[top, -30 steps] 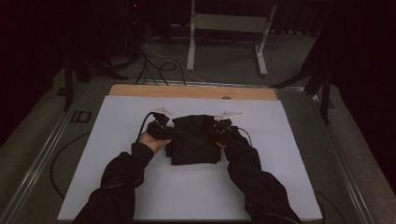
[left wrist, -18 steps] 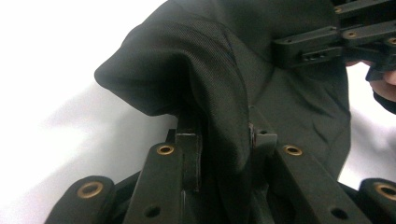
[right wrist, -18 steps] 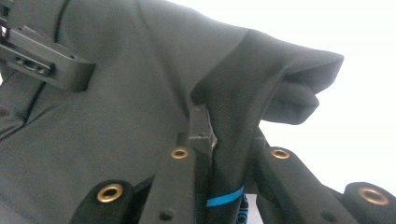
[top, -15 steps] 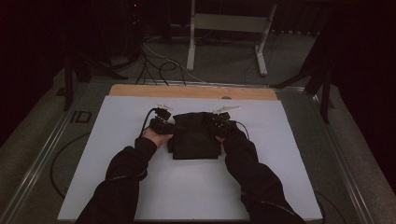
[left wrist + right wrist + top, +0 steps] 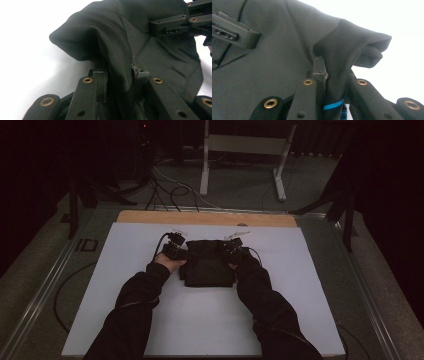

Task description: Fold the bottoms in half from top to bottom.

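Both forearms reach forward, left claw and right claw pinching black cloth.

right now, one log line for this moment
left tongs: shut on cloth | right tongs: shut on cloth | cloth: folded, on white mat

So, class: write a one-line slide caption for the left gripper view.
Left gripper pinching a fold of black cloth over a white table.

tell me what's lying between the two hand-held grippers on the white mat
The folded black garment spans the whole stretch between the left hand-held gripper and the right hand-held gripper in the high view; each is shut on a fold of it.
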{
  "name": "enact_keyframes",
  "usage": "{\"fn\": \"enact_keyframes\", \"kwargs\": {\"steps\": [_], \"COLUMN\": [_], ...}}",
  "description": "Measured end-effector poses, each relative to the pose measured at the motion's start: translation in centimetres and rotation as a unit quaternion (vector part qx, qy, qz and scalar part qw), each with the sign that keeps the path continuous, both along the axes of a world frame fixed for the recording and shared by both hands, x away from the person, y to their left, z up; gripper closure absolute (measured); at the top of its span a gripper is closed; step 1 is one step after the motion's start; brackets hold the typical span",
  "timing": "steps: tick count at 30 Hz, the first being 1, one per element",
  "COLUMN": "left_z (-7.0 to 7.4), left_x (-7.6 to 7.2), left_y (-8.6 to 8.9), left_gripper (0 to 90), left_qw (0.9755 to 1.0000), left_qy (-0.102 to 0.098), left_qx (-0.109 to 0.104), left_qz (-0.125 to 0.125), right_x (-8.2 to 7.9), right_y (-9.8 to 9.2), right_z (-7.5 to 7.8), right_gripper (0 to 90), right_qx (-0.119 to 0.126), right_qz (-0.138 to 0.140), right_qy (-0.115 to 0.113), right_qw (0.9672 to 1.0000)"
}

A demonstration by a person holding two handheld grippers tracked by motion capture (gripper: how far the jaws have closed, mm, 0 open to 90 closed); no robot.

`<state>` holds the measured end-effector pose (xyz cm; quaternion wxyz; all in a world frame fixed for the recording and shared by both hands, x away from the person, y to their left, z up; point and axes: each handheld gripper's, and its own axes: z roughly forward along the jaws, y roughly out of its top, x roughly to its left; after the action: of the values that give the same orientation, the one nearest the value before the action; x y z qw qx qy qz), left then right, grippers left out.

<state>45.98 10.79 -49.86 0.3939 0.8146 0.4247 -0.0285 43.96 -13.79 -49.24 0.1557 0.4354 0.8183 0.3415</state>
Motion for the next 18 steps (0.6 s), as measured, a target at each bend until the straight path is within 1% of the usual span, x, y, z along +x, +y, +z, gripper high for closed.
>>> {"fn": "enact_keyframes", "kwargs": {"steps": [3,4,8,10,11,14,18], "left_z": [-0.3,-0.4,-0.6,-0.7,-0.8,-0.9,-1.1], "left_x": [0.2,0.2,0.3,0.3,0.3,0.4,0.4], "left_y": [0.1,0.1,0.0,0.0,-0.1,-0.2,-0.4], "left_gripper": [71.3,71.1,70.2,69.9,69.3,68.3,67.5], "left_qw": [0.9999,0.9999,0.9998,0.9998,0.9998,0.9995,0.9989], "left_qy": [0.007,0.008,0.011,0.013,0.01,0.012,0.016], "left_qx": [-0.005,-0.005,0.002,0.001,0.005,0.012,0.025], "left_qz": [0.006,0.007,0.014,0.017,0.019,0.027,0.035], "right_x": [0.1,0.2,0.4,0.5,0.5,0.7,0.7], "right_y": [0.0,0.0,0.1,0.2,0.2,0.3,0.4], "right_z": [-0.3,-0.5,-0.8,-1.0,-1.2,-1.6,-1.8], "right_gripper": [80.5,80.4,80.2,80.2,80.1,79.7,79.5], "right_qx": [0.0,-0.005,-0.008,-0.007,-0.008,-0.012,-0.016], "right_qz": [-0.001,0.0,-0.002,-0.005,-0.007,-0.004,-0.005], "right_qy": [0.002,0.001,0.002,0.004,0.006,0.013,0.012], "right_qw": [1.0,1.0,1.0,1.0,0.9999,0.9998,0.9998]}}
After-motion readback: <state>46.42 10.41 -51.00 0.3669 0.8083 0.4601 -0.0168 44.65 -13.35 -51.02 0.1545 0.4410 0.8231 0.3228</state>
